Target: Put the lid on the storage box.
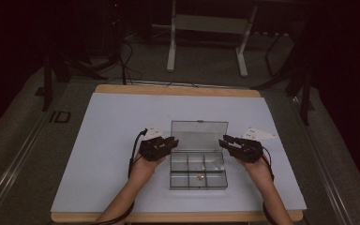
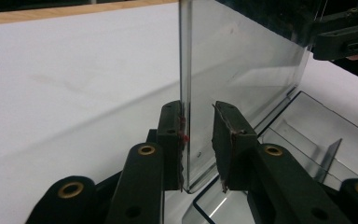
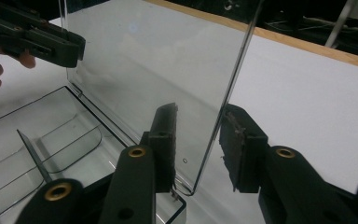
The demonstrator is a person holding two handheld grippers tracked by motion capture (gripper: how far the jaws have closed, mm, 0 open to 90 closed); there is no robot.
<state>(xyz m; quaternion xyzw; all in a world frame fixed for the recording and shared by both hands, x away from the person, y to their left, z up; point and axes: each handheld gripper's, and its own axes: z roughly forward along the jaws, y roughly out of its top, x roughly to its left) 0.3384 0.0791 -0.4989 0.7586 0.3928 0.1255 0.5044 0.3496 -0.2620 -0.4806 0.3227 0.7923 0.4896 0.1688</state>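
Left gripper (image 1: pixel 168 142): held in the left hand (image 1: pixel 145 164), forearm entering from below, jaws pointed inward to the right, parted. Right gripper (image 1: pixel 226 142): held in the right hand (image 1: pixel 258 166), forearm entering from below, jaws pointed inward to the left, parted. Both grippers level, facing each other, well apart.

Wood-edged white table (image 1: pixel 122 136); clear compartment box (image 1: pixel 198 174)
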